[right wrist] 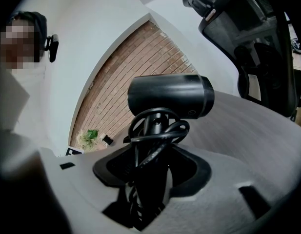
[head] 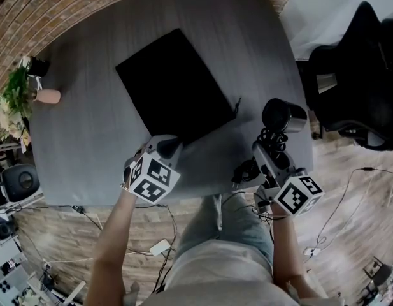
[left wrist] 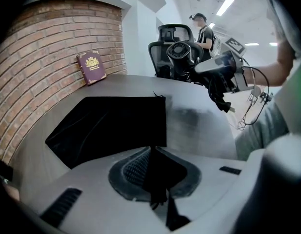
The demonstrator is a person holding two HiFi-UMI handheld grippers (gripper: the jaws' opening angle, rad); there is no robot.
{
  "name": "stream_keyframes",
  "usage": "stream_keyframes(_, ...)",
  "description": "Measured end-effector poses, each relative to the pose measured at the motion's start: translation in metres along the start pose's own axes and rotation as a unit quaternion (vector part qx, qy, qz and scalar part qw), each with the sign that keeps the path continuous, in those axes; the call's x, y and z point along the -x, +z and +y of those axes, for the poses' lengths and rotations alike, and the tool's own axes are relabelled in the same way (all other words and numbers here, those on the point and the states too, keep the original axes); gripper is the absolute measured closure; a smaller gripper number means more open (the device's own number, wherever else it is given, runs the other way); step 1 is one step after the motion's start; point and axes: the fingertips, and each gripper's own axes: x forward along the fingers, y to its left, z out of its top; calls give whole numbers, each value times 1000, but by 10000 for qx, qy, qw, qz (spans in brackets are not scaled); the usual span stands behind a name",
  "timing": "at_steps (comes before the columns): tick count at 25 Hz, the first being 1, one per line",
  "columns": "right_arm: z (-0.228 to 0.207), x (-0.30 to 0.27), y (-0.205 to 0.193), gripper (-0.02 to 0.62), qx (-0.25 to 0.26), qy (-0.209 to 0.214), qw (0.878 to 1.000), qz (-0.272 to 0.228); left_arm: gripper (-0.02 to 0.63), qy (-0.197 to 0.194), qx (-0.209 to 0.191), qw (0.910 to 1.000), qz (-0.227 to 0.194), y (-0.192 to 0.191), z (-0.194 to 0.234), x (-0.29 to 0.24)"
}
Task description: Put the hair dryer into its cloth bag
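Note:
A black cloth bag (head: 174, 85) lies flat in the middle of the grey table (head: 88, 132). My left gripper (head: 169, 148) is at the bag's near corner, tilted down. In the left gripper view its jaws (left wrist: 157, 179) are shut on a fold of the bag (left wrist: 111, 126) at its near edge. My right gripper (head: 267, 152) holds the black hair dryer (head: 284, 115) above the table's right side, apart from the bag. In the right gripper view the hair dryer (right wrist: 170, 95) stands upright, its cord-wrapped handle clamped between the jaws (right wrist: 150, 179).
A dark red book (left wrist: 91, 67) leans on the brick wall at the table's far edge. A black office chair (head: 358, 75) stands to the right of the table. A plant (head: 14, 94) is at the left, and cables (head: 336, 215) lie on the wooden floor.

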Motion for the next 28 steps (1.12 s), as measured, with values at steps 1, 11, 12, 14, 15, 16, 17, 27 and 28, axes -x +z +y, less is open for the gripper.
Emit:
stream_keyframes(1,0,0,1,388,11,8,10000,8,583,11,41,10000,-31,1,1,1)
stream_keyframes(11,3,4,10,390,444,154,9984,321,586,237,817,9947,-582,14,11,13)
stream_keyframes(12,5,5,11,390,532,178,9977,380,586,303,867,9936,-654,16,13,16)
stream_keyframes(14,8,6,14,390,697,259,9960,498,586,429,988,9908,-816,20,17,21)
stream_keyframes(15,9,7,15,390,772,311,9950,553,586,485,1059,9891,-905,22,19,24)
stream_keyframes(16,10,8,15,390,845,365,9939,609,586,544,1133,9870,-999,24,20,26)
stream_keyframes(17,11,8,16,390,921,412,9926,671,586,616,1205,9847,-1096,26,21,28)
stream_keyframes(27,36,16,-1,390,1664,1048,9677,1580,586,1290,1978,9552,-1787,42,35,62)
stream_keyframes(28,38,16,-4,390,1746,1157,9631,1690,586,1347,1990,9540,-1795,42,37,64)
